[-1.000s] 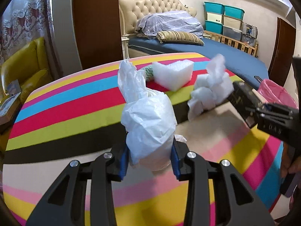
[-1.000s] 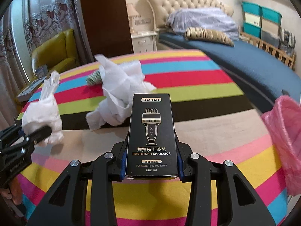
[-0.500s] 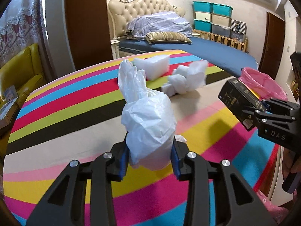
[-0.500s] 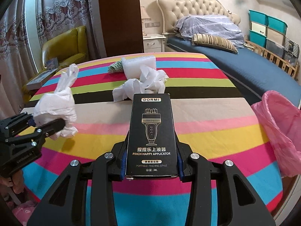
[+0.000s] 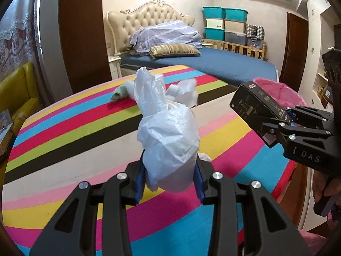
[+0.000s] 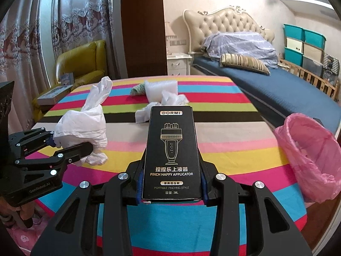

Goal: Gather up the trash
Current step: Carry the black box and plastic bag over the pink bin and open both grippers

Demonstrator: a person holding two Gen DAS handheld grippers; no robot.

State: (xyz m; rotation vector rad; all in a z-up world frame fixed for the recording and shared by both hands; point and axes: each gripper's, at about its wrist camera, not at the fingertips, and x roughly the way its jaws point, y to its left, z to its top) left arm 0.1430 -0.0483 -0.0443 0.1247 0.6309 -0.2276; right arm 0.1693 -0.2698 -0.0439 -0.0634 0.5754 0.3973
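My left gripper (image 5: 169, 180) is shut on a crumpled white plastic bag (image 5: 168, 136) and holds it above the striped table (image 5: 64, 140). The bag also shows in the right wrist view (image 6: 83, 128), in the left gripper (image 6: 70, 149). My right gripper (image 6: 171, 188) is shut on a black DORMI box (image 6: 171, 151), held above the table's near edge; the box shows in the left wrist view (image 5: 257, 108). A pink-lined trash bin (image 6: 309, 149) stands right of the table. Crumpled white paper (image 6: 164, 104), a white foam block (image 6: 161, 87) and a green scrap (image 6: 137, 89) lie on the far table.
A bed (image 6: 277, 87) with a tufted headboard lies beyond the table. A yellow armchair (image 6: 83, 61) and a side table with a book (image 6: 55, 95) stand at the left. Storage boxes (image 6: 304, 44) are stacked at the far right. A white nightstand (image 6: 179, 64) stands by the bed.
Both grippers have pulled back from the table centre toward its near edge, still holding the bag and the box. The pink bin has come closer on the right.
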